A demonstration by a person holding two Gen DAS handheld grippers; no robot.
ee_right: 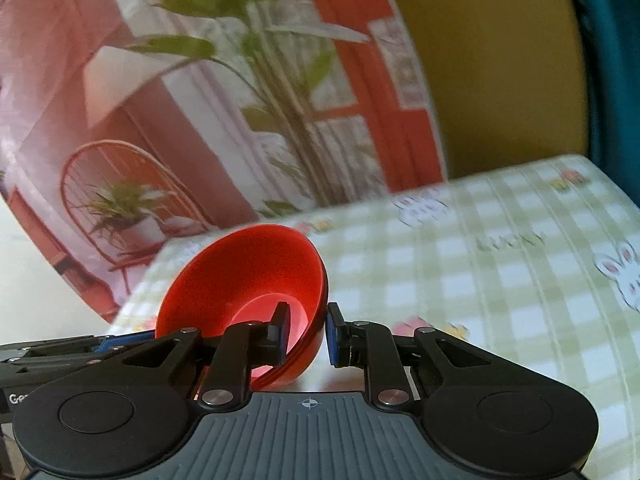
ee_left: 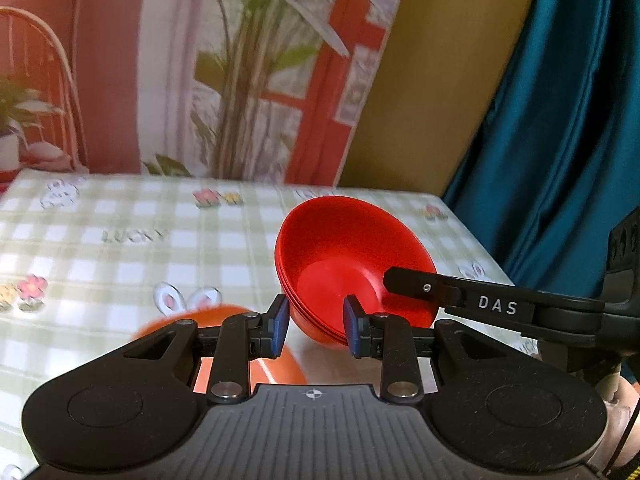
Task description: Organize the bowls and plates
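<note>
My right gripper (ee_right: 306,334) has the near rim of the red bowl stack (ee_right: 244,300) pinched between its pads, one finger inside the bowl and the other outside the wall, and the stack sits tilted at lower centre of the right wrist view, lifted off the checked tablecloth (ee_right: 500,280). In the left wrist view the same stack (ee_left: 344,260) fills the centre right, with the right gripper's finger reaching in from the right edge. My left gripper (ee_left: 316,328) stands moderately open and empty, with the stack's near rim just beyond its pads; below it, at lower left of centre, a blurred orange dish (ee_left: 212,320) lies on the cloth. I judge the step in hand to be carrying the nested bowls to their place, so I would keep the pinch firm and level the stack before lowering, since several thin rims are nested and could slip apart if tilted further; the left could steady the opposite rim. The surface is a green-and-white gingham cloth with rabbits and flowers. Behind it hangs a printed backdrop (ee_left: 180,80) of plants and a red door, a teal curtain (ee_left: 560,120) at the right.
</note>
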